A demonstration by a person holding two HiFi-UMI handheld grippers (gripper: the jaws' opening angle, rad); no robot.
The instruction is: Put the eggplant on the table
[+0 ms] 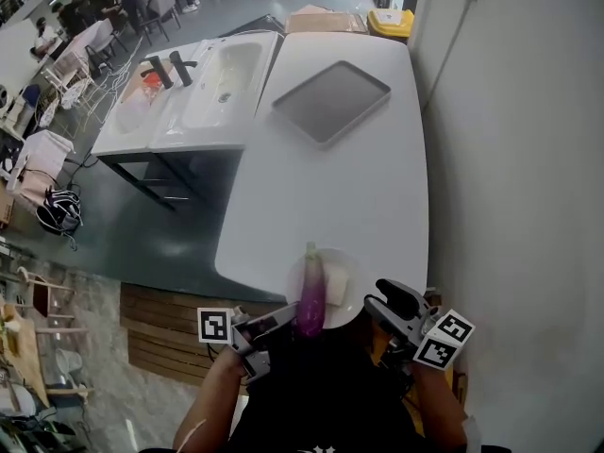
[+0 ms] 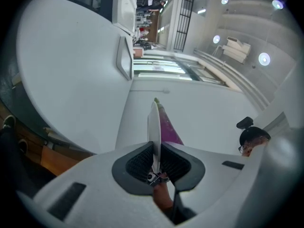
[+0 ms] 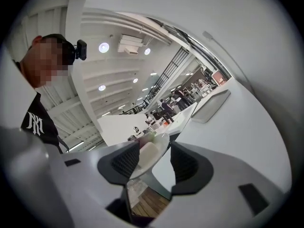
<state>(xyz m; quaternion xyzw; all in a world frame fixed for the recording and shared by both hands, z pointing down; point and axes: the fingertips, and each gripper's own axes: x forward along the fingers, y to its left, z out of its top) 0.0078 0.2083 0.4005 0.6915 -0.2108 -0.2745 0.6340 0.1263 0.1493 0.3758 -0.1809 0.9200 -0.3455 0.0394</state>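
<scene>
Clamping plate (image 1: 352, 299), left gripper (image 1: 283, 321) jaws; right gripper (image 1: 377, 303) jaws released around rim; eggplant (image 1: 310, 295) atop; tray (image 1: 332, 100) beyond.

I count one long purple eggplant (image 1: 310, 295), one white round plate (image 1: 355, 300) and one pale block (image 1: 337, 276). There is one white counter (image 1: 330, 196) and one flat grey rectangular tray (image 1: 332, 100). Two grippers are in sight: the left gripper (image 1: 281, 323) and the right gripper (image 1: 382, 302). Farther off I see one white sink unit (image 1: 203, 111), two black taps (image 1: 179, 64) and one yellow bin (image 1: 390, 22).
</scene>
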